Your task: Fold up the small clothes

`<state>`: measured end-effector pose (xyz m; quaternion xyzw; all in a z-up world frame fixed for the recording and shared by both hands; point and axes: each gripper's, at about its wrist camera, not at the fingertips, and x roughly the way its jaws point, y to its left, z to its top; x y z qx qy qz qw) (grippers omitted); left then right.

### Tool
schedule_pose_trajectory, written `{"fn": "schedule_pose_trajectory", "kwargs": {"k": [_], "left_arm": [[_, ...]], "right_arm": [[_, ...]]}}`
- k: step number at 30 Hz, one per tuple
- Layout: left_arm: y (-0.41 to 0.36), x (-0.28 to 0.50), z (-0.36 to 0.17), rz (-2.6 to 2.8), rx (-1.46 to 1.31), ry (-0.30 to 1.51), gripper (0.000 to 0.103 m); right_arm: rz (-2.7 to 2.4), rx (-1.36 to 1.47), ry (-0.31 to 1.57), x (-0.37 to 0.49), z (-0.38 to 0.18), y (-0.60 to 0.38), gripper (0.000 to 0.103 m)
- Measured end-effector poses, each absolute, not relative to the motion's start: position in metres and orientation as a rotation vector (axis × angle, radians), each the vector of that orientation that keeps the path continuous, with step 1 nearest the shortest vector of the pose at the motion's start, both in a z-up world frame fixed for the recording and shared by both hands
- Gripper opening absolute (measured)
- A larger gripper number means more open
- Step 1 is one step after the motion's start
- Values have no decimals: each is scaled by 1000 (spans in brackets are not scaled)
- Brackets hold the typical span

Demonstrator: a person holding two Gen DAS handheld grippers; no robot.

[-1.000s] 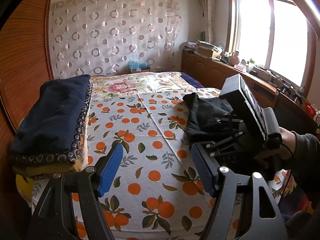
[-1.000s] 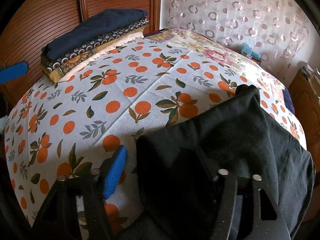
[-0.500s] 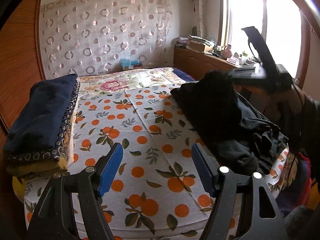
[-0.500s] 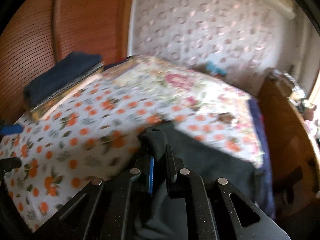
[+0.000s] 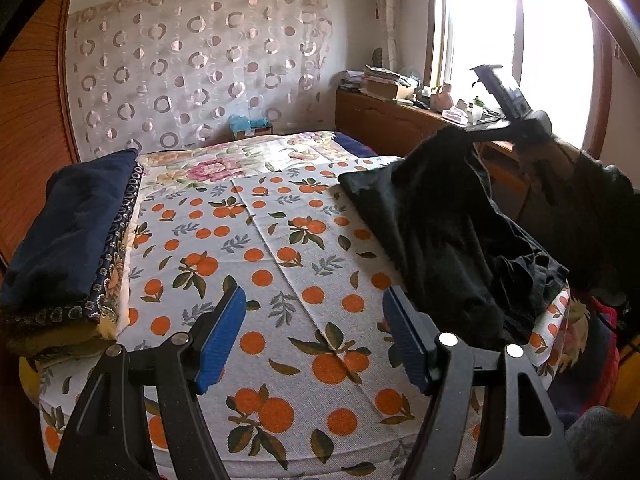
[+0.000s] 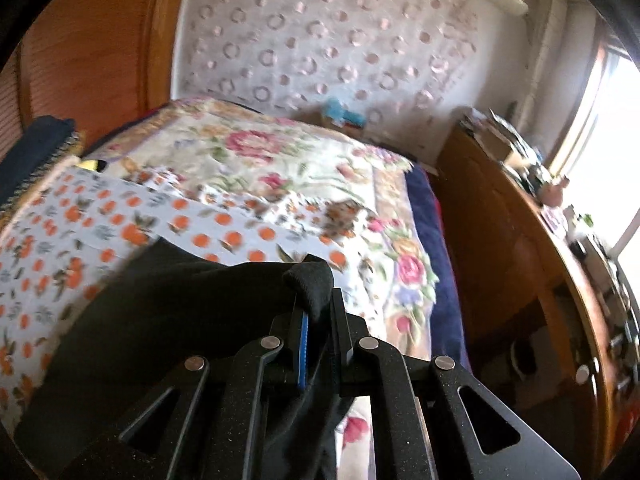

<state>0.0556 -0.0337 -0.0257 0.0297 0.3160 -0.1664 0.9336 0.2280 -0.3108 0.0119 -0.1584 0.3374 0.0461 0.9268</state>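
A black garment (image 5: 448, 232) hangs over the bed's right side, lifted at its top edge. My right gripper (image 6: 318, 312) is shut on a bunched fold of the black garment (image 6: 192, 312) and holds it up above the bed; in the left wrist view the right gripper (image 5: 476, 130) is seen high at the right, in front of the window. My left gripper (image 5: 314, 340) is open and empty, low over the near part of the orange-print sheet (image 5: 280, 264).
A stack of folded dark blue and patterned cloth (image 5: 76, 236) lies on the bed's left side by the wooden wall. A wooden cabinet (image 5: 400, 124) with clutter runs under the window at the right. A floral blanket (image 6: 256, 160) covers the far bed.
My right gripper closed on the black garment and lifted it up and to the right, off the bed. My left gripper pulled back a little and stayed open.
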Motion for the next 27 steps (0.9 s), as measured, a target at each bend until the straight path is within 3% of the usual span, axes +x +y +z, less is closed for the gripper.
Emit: {"fn": "schedule_pose_trajectory", "kwargs": {"k": [5,7,11,18,27], "left_arm": [[-37,55,-27,-346,65,654,72],[-38,54,-27,-350,65,654,72],[-44,54,-27,-362,68,655,72],[-63,53,-30,-404,85,666,72],[-83,51,-35,-436,117,682,72]], "right_arm": [[-31,-315,766,251,-5,-304,8],[-47,-297,780,249,-6,-304,20],[-6,-267,750,220,5,-296,23],[113,-254,698,118,-1,-289,43],[217,-190,712,18,-27,-287,45]]}}
